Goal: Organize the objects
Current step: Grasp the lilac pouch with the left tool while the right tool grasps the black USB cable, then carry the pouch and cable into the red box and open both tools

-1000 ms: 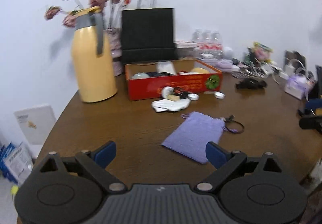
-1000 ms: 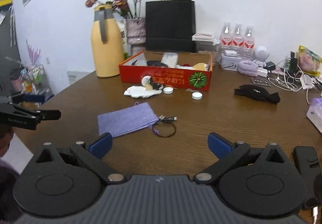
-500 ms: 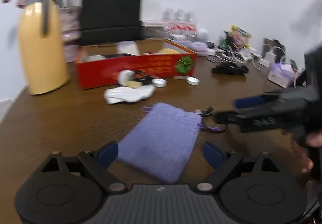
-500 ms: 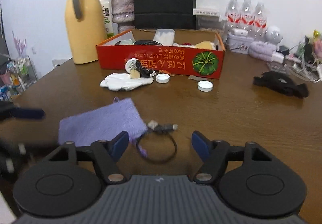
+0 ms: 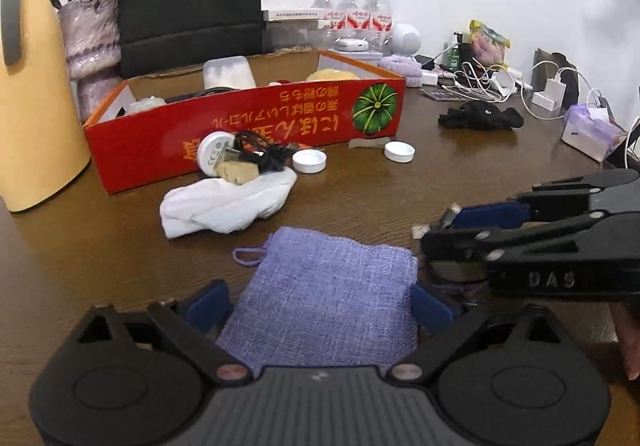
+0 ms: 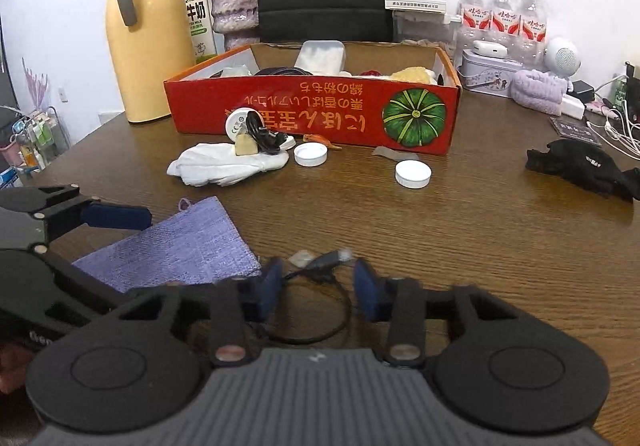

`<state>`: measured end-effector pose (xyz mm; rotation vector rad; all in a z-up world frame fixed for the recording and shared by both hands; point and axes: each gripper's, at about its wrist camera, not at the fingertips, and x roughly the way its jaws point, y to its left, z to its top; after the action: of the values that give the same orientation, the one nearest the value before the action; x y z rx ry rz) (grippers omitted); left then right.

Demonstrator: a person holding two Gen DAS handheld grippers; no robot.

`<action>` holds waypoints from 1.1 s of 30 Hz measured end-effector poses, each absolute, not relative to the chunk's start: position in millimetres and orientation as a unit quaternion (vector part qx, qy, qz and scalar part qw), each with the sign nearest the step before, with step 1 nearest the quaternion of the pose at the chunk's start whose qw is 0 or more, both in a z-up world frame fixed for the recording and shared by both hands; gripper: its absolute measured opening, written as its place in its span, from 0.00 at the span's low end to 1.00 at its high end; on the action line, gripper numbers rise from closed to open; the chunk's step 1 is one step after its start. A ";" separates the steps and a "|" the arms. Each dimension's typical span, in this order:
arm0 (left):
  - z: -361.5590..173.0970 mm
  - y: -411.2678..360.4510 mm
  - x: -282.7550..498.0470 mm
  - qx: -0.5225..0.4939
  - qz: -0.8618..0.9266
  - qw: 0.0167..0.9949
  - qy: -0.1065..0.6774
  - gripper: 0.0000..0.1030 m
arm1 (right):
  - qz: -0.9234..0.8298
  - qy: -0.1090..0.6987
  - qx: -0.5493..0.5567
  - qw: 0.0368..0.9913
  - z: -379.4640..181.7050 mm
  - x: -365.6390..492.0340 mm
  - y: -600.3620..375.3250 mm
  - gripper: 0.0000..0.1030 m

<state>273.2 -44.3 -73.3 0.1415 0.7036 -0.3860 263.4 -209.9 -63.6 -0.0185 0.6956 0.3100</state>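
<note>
Both grippers have dropped in closer since a moment ago, and the right one's jaws have narrowed a lot. The flat lavender woven drawstring pouch point(image 5: 332, 286) lies on the dark brown wooden table point(image 5: 360, 201), near its front edge, and now sits right between the blue fingertips of the left gripper point(image 5: 320, 308). That one's spread wide, one pad on each side of the pouch, not squeezing it as far as I can see. Just beside the pouch's open end is a thin black looped cable with a small plug point(image 6: 320, 266). The right gripper point(image 6: 318, 284) straddles it, jaws partly closed with a gap left, pads not clearly touching the cable.

Further back: a crumpled white cloth point(image 6: 228, 165) with a round white charger and black cord piled on it, two white bottle caps point(image 6: 413, 173), then the long red cardboard box with a green pumpkin print point(image 6: 312, 113). Left of that stands a tall yellow thermos jug point(image 6: 148, 53). A black fabric lump point(image 6: 580, 165) sits off to the right.
</note>
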 end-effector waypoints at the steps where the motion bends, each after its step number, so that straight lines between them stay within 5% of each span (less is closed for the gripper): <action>1: -73.0 -45.2 272.2 0.075 -0.191 0.918 0.340 0.85 | 0.149 0.342 -0.008 0.928 -62.9 263.7 -209.2 0.27; 2: -71.5 -46.3 269.5 0.075 -0.196 0.918 0.336 0.78 | 0.148 0.343 -0.012 0.928 -62.8 263.8 -207.7 0.13; 3: -69.8 -47.8 266.2 0.076 -0.199 0.919 0.333 0.63 | 0.145 0.342 -0.013 0.928 -63.2 263.0 -206.7 0.10; 6: -66.3 -51.8 255.7 0.073 -0.192 0.922 0.328 0.23 | 0.140 0.339 0.010 0.930 -64.6 258.8 -210.7 0.10; 8: -64.5 -51.3 246.0 0.066 -0.184 0.922 0.333 0.10 | 0.138 0.340 0.018 0.930 -63.1 252.7 -212.5 0.10; 23: 0.3 -12.6 163.1 0.015 -0.131 0.956 0.262 0.09 | 0.141 0.278 0.093 0.946 -24.7 157.3 -236.2 0.09; 33: 54.8 13.0 246.7 -0.009 -0.125 0.969 0.214 0.09 | 0.146 0.204 0.045 0.967 33.7 205.7 -248.7 0.09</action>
<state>246.7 13.0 54.8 -0.0186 0.4334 -0.2521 205.7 -248.7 33.7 0.0907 0.4127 0.2958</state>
